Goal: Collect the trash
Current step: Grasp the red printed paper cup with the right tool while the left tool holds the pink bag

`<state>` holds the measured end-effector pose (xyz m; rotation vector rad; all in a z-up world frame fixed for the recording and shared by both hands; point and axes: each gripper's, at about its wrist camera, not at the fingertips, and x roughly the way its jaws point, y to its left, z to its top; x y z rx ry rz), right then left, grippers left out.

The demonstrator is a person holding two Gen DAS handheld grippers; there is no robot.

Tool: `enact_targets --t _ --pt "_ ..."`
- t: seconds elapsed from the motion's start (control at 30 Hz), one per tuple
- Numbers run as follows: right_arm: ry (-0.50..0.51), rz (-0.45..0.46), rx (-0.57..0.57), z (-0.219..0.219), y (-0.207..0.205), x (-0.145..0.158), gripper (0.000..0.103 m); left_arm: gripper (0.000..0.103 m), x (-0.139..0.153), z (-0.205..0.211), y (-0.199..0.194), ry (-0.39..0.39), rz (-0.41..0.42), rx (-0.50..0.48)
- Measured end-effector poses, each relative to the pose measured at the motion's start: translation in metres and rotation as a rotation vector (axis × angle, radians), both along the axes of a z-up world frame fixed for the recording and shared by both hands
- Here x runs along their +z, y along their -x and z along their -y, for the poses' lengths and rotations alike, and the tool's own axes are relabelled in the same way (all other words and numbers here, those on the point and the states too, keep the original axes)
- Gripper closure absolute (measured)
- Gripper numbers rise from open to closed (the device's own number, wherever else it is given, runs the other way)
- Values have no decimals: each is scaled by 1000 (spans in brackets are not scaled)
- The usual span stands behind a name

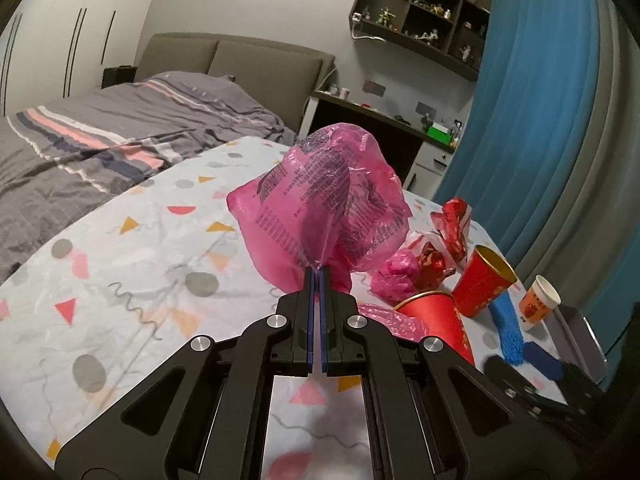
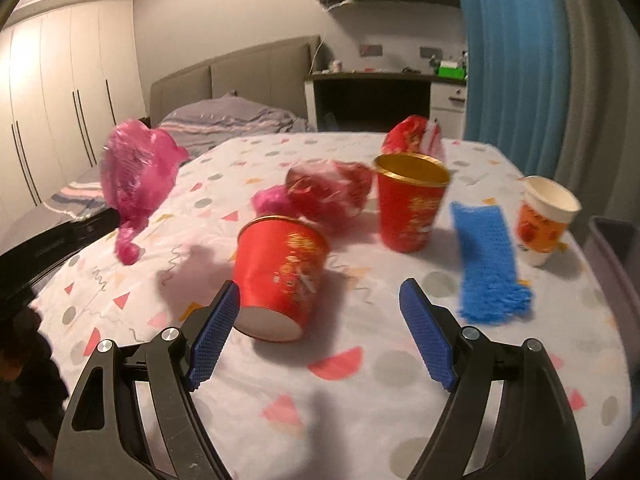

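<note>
Left hand-held gripper (image 1: 319, 270) pinches pink bag (image 1: 320, 204).

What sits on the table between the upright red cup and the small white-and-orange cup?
In the right wrist view, a blue textured cloth lies between the upright red cup and white-and-orange cup.

The left gripper (image 1: 319, 270) is closed tight, its two blue-padded fingers (image 1: 311, 320) pressed flat together with only a thin slit between them, pinching a gathered bit of pink plastic bag (image 1: 320, 200) at the tips and holding it up off the desk (image 1: 120, 280). The right gripper (image 2: 320, 300) is spread wide, its blue pads (image 2: 212, 336) angled outward and holding nothing, low over the desk. Its left pad sits just beside the base of a tipped red cup (image 2: 280, 272).
</note>
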<state>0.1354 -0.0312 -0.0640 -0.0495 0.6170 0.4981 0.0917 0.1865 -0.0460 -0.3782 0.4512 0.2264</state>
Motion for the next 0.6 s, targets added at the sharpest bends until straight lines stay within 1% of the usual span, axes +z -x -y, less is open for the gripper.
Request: enact_targets --t 0.13,0.4,0.57,0.6 --pt "13 -25 -5 -17 -11 -5 24 102 0 -4 6 -5 5 8" --pt "44 -71 -2 -37 -26 -14 24 102 2 -9 13 6 19 7" --pt "50 -97 0 -39 -30 -17 32 102 2 -7 15 4 23 -1" --pt "52 -100 0 -39 -30 -18 35 102 2 -7 16 4 23 -2"
